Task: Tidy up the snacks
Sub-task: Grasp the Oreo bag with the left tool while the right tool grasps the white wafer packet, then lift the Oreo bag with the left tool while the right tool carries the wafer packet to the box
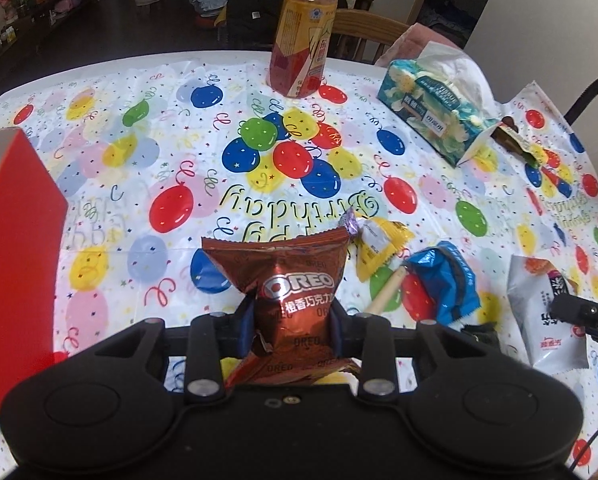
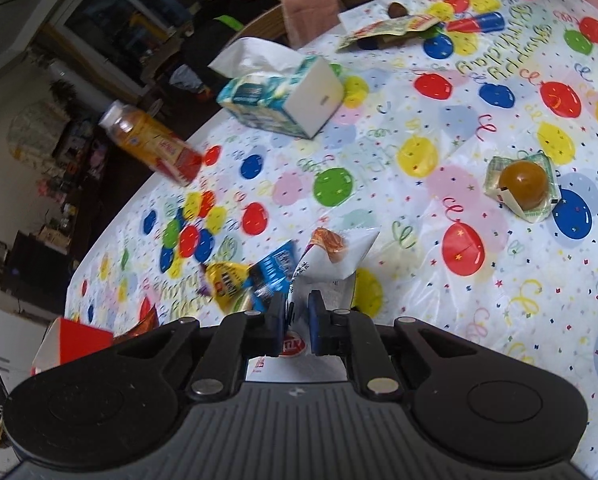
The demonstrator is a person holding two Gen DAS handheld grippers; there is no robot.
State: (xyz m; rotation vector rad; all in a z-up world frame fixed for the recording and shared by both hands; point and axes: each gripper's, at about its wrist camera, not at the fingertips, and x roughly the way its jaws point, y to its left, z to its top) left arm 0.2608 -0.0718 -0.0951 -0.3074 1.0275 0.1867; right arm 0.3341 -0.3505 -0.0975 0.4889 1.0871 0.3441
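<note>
Snacks lie scattered over a balloon-print tablecloth reading "Happy Birthday". The left gripper is clamped on a brown Oreo packet, which stands up between its blue pads, pinched at the waist, just above the cloth. Just beyond the packet sit a yellow packet with a small purple wrapper touching it, and a crumpled blue packet beside a pale wooden stick. A red box stands at the left edge of the table.

The right gripper is pinching a white chip bag near its lower part; the bag's top rises crumpled past the fingertips. In the left view the same bag shows at the right, next to the tip of that gripper.

Farther back stand an orange drink bottle and a teal tissue box with a tissue pulled up. In the right view a round amber sweet on an opened wrapper sits well apart, to the right, and a heap of wrappers lies near the far edge.
</note>
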